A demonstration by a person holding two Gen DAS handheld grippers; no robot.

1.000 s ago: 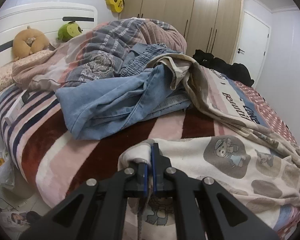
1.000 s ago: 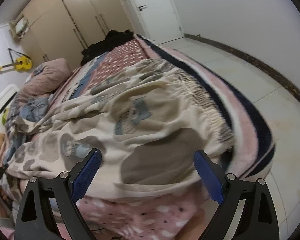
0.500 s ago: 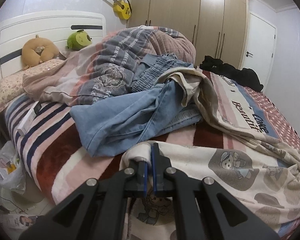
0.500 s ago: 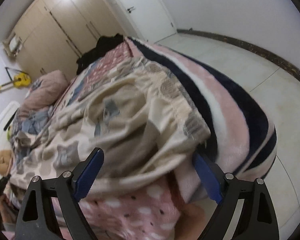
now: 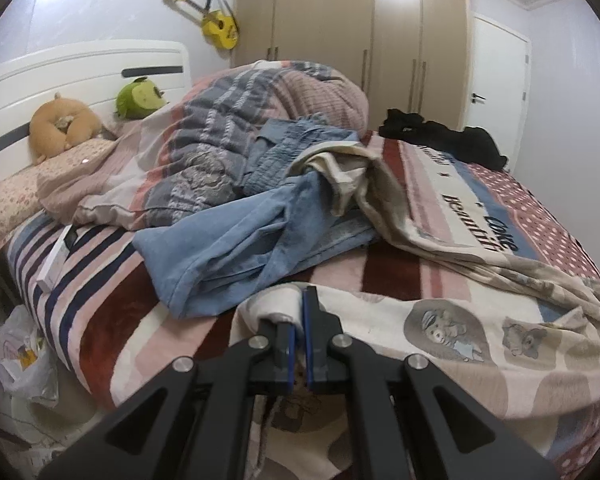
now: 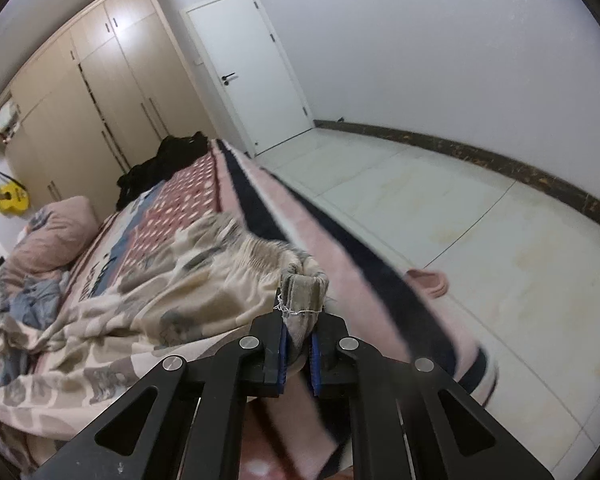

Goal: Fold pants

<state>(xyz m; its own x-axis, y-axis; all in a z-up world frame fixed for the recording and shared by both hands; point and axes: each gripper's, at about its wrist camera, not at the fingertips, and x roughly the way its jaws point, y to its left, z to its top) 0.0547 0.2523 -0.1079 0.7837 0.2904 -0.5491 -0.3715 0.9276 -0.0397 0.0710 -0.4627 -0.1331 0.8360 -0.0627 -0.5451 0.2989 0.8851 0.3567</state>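
Cream pants with a grey bear print (image 5: 452,332) lie spread across the striped bed; they also show in the right wrist view (image 6: 148,320). My left gripper (image 5: 299,320) is shut on a rolled edge of these pants at the bed's near side. My right gripper (image 6: 298,340) is shut on a ribbed grey corner of the same pants (image 6: 304,292) and holds it above the bed's edge by the floor. The cloth hangs between the two grippers.
Blue jeans (image 5: 236,248) lie crumpled mid-bed beside a bunched quilt (image 5: 228,136). Black clothes (image 5: 440,136) lie at the far end. Two plush toys (image 5: 64,124) sit by the headboard. A pink slipper (image 6: 428,280) lies on the tiled floor. A plastic bag (image 5: 24,356) lies beside the bed.
My right gripper has closed on the ribbed corner of the pants and lifted it. My left gripper stayed shut on its edge while its view drew back and rose slightly.
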